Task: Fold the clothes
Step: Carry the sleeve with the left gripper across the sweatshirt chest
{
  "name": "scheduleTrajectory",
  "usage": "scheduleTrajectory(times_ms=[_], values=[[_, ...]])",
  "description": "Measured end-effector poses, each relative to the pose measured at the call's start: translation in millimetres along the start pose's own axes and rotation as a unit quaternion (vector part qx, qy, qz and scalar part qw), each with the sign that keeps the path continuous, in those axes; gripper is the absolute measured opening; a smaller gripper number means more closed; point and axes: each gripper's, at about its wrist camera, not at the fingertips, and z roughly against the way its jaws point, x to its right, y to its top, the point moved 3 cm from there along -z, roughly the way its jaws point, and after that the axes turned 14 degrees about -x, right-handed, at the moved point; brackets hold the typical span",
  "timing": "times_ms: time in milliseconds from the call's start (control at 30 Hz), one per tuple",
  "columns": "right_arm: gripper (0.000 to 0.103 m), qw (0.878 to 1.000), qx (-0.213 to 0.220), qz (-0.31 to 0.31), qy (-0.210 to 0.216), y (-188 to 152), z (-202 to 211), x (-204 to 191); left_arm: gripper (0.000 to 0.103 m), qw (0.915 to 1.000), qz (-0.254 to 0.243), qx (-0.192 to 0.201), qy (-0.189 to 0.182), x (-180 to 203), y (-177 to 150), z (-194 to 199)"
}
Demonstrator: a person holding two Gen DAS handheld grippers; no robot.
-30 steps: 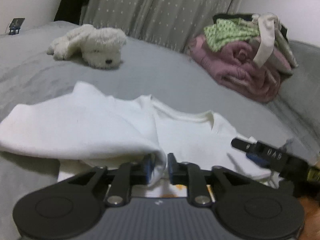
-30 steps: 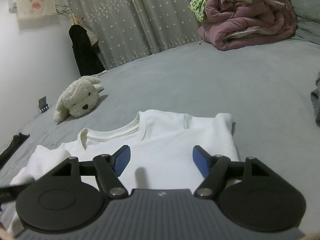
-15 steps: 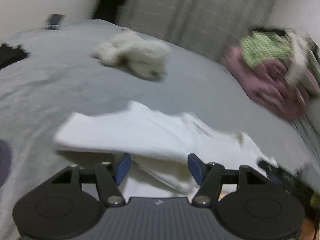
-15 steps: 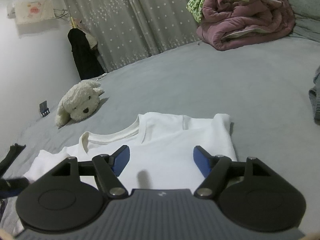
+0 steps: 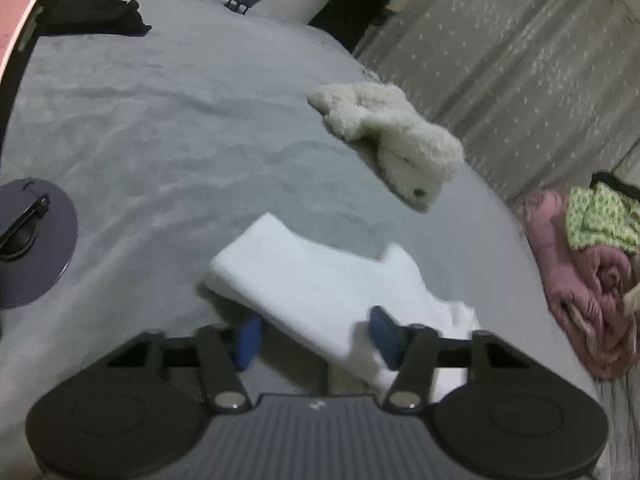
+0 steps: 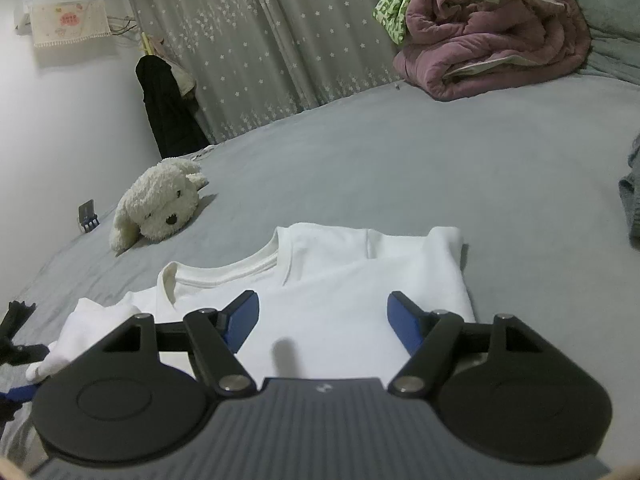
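A white T-shirt (image 6: pixel 340 280) lies face up on the grey bed (image 6: pixel 400 152), its right sleeve and side folded in over the chest. In the left wrist view a folded edge of the shirt (image 5: pixel 320 280) runs between the fingers of my left gripper (image 5: pixel 316 338). Its jaws are closing but still stand apart, and the blue pads (image 5: pixel 248 340) do not press the cloth. My right gripper (image 6: pixel 324 316) hovers open over the shirt's chest with nothing held. The shirt's left sleeve (image 6: pixel 80 320) lies bunched at the lower left.
A white plush dog (image 6: pixel 160 208) lies beyond the shirt to the left. A pink quilt (image 6: pixel 492 48) with green and cream clothes on it sits at the far right. A round grey disc (image 5: pixel 28 240) and a black garment (image 5: pixel 96 12) lie left. Grey cloth (image 6: pixel 632 208) pokes in at the right edge.
My left gripper let go of the shirt fold it pinched, opened wide, rolled and swung to the left, and its jaws have since narrowed. The right gripper has stayed put.
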Motion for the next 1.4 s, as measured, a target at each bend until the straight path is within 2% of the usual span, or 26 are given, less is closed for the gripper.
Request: scheduleTrajectory(times_ms=[33, 100, 200, 367, 500, 700, 933, 1033, 1100, 1133, 1267, 1400], values=[[0.075, 1.0, 0.001, 0.0, 0.0, 0.2, 0.4, -0.2, 0.035, 1.0, 0.002, 0.001, 0.0, -0.8, 2.0, -1.5], [0.075, 1.0, 0.003, -0.001, 0.001, 1.4, 1.4, -0.1, 0.017, 1.0, 0.006, 0.003, -0.001, -2.4, 5.9, -4.4], [0.074, 1.0, 0.005, -0.008, 0.008, 4.0, 3.4, 0.7, 0.007, 0.9997, 0.001, 0.02, -0.013, 3.3, 9.0, 1.4], [0.074, 0.999, 0.011, -0.021, 0.037, 11.5, 10.9, -1.4, 0.006, 0.9967, -0.03, 0.04, -0.065, 31.1, 11.9, 21.2], [0.075, 0.994, 0.002, -0.068, 0.089, 18.2, 14.9, 2.3, 0.006, 0.9912, -0.058, 0.049, -0.108, 61.2, 4.8, 35.9], [0.075, 0.98, -0.011, -0.136, 0.147, 23.8, 20.0, 13.9, 0.006, 0.9841, -0.09, 0.022, -0.151, 96.7, -21.8, 31.3], [0.075, 0.962, -0.051, -0.194, 0.187, 23.7, 21.2, 31.5, 0.007, 0.9724, -0.144, -0.036, -0.18, 130.9, -65.5, 3.4], [0.075, 0.956, -0.075, -0.207, 0.194, 21.0, 20.8, 36.8, 0.011, 0.9627, -0.18, -0.08, -0.186, 145.0, -84.9, -11.1], [0.075, 0.952, -0.083, -0.218, 0.2, 19.2, 22.5, 41.6, 0.032, 0.9525, -0.211, -0.114, -0.187, 153.8, -98.3, -18.7], [0.075, 0.949, -0.084, -0.225, 0.204, 18.3, 24.1, 44.4, 0.037, 0.9483, -0.226, -0.124, -0.185, 156.1, -103.5, -18.9], [0.075, 0.939, -0.087, -0.251, 0.219, 14.6, 30.1, 55.7, 0.049, 0.9337, -0.285, -0.126, -0.175, 159.5, -121.5, -9.7], [0.075, 0.932, -0.088, -0.27, 0.227, 10.9, 34.5, 65.4, 0.055, 0.9197, -0.335, -0.122, -0.165, 153.8, -127.1, 1.4]])
